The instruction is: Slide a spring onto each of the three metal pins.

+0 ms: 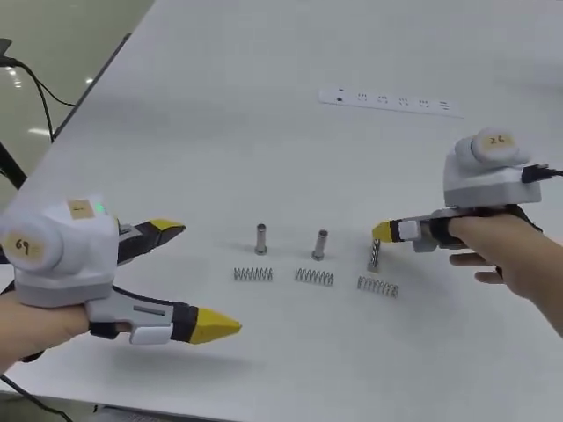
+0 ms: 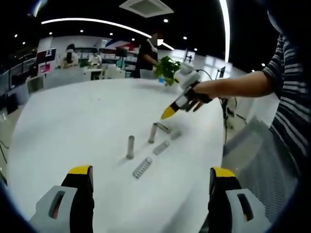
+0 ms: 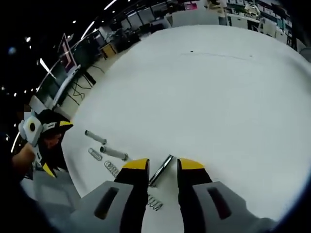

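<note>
Three short metal pins stand in a row on the white table (image 1: 264, 132): left pin (image 1: 261, 239), middle pin (image 1: 320, 245) and right pin (image 1: 375, 255). In front of each lies a spring: left spring (image 1: 252, 274), middle spring (image 1: 314, 278), right spring (image 1: 377, 286). My right gripper (image 3: 163, 165) is open a little, its yellow-tipped jaws on either side of the right pin (image 3: 162, 171), with a gap showing on both sides. My left gripper (image 1: 198, 280) is wide open and holds nothing, off to the left of the row. From it I see the left pin (image 2: 130, 146) and left spring (image 2: 142, 167) ahead.
A white power strip (image 1: 387, 100) lies far back on the table. The table's left edge runs diagonally at upper left, with a black cable (image 1: 35, 83) beyond it. A person in a striped sleeve (image 2: 286, 82) holds the right gripper (image 2: 170, 111).
</note>
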The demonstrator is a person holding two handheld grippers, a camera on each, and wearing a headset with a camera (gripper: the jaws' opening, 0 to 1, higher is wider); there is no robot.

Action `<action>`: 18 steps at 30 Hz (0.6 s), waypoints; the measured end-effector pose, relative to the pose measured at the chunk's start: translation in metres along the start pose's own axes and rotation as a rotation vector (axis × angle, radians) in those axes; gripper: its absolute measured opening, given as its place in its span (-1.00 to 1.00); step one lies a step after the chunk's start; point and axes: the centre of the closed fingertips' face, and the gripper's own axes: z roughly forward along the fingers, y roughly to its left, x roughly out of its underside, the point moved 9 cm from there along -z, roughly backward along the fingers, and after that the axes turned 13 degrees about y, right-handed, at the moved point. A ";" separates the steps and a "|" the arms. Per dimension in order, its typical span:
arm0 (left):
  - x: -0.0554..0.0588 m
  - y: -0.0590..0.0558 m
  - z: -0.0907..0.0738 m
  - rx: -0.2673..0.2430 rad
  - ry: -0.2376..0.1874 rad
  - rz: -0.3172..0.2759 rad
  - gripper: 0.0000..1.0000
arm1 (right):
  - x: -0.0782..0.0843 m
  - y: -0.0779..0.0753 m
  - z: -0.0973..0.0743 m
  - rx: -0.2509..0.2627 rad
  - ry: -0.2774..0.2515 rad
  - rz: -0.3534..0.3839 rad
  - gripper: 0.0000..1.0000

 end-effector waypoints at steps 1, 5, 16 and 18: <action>0.000 0.000 0.000 0.003 -0.002 -0.002 0.94 | 0.000 -0.001 0.001 0.008 -0.002 0.006 -0.59; 0.001 0.000 -0.001 0.006 0.006 0.001 0.94 | 0.001 -0.004 0.004 0.041 0.029 0.031 -0.64; 0.001 0.001 -0.001 0.009 0.001 -0.008 0.93 | 0.004 -0.003 0.008 0.034 0.064 0.081 -0.73; 0.002 0.001 -0.001 0.011 0.000 -0.009 0.93 | 0.004 -0.003 0.009 0.034 0.067 0.085 -0.74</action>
